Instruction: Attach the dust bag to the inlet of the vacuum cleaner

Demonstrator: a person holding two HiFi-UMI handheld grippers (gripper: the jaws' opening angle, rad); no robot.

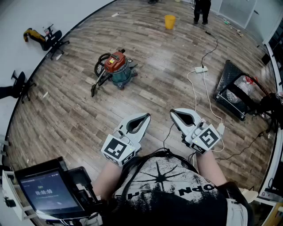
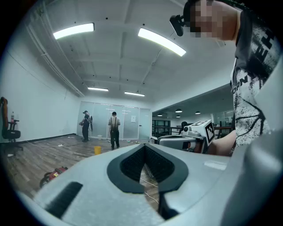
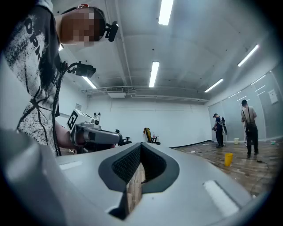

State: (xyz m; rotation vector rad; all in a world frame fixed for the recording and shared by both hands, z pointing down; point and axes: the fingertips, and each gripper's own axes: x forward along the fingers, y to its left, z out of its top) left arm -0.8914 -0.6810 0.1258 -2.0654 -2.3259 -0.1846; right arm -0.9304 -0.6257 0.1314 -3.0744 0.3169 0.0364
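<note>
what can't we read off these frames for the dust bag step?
- Dust bag: cannot be picked out in any view.
- Vacuum cleaner inlet: head view, too far off and too small to make out.
- Clear bundle in the black crate: head view, too small to name.
- Person by the yellow bucket: head view, cut off by the top edge.
</note>
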